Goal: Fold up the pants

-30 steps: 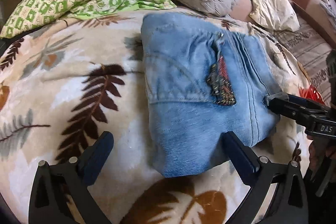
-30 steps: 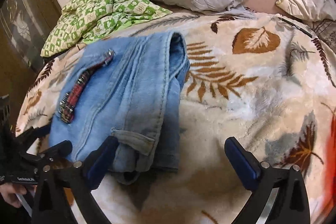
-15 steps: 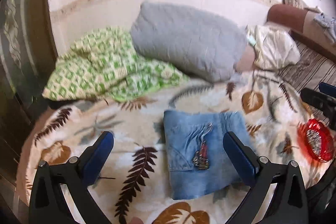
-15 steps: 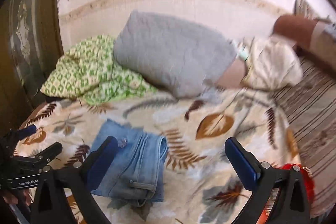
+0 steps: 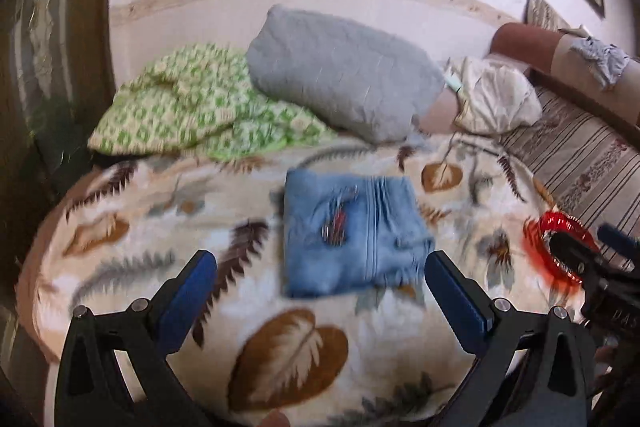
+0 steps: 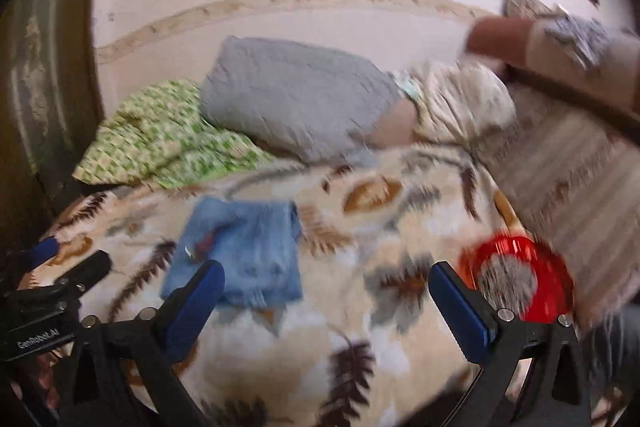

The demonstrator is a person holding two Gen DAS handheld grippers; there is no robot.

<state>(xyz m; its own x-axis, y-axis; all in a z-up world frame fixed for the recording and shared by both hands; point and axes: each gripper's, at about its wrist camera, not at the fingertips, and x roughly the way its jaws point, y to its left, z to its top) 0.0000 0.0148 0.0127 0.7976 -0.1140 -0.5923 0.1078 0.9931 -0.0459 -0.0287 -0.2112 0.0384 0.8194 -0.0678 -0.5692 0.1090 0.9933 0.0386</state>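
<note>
Here the pants (image 5: 352, 239) lie folded into a compact blue denim square on the leaf-print blanket (image 5: 288, 351) that covers the bed, ahead of both grippers and touched by neither. The left gripper (image 5: 320, 291) hangs above the blanket with its blue-padded fingers (image 5: 188, 291) spread wide and nothing between them; the pants sit just beyond the gap, a little toward the right-hand finger. A dark, red-marked patch shows on the denim beside a raised seam. The right gripper (image 6: 326, 301) is likewise spread and empty, and from its view the pants (image 6: 244, 251) lie beyond its left-hand finger (image 6: 196, 307), whose tip overlaps the near corner of the denim in the picture; whether they touch cannot be told. A red bowl-like object (image 6: 520, 279) sits on the blanket just past the right-hand finger, blurred. Farther off, beyond the pants, a grey pillow (image 5: 344, 83) rests against the wall, with a green patterned cloth (image 5: 192, 111) to its left and a cream pillow (image 5: 492, 99) to its right. Both views are smeared by motion blur
</note>
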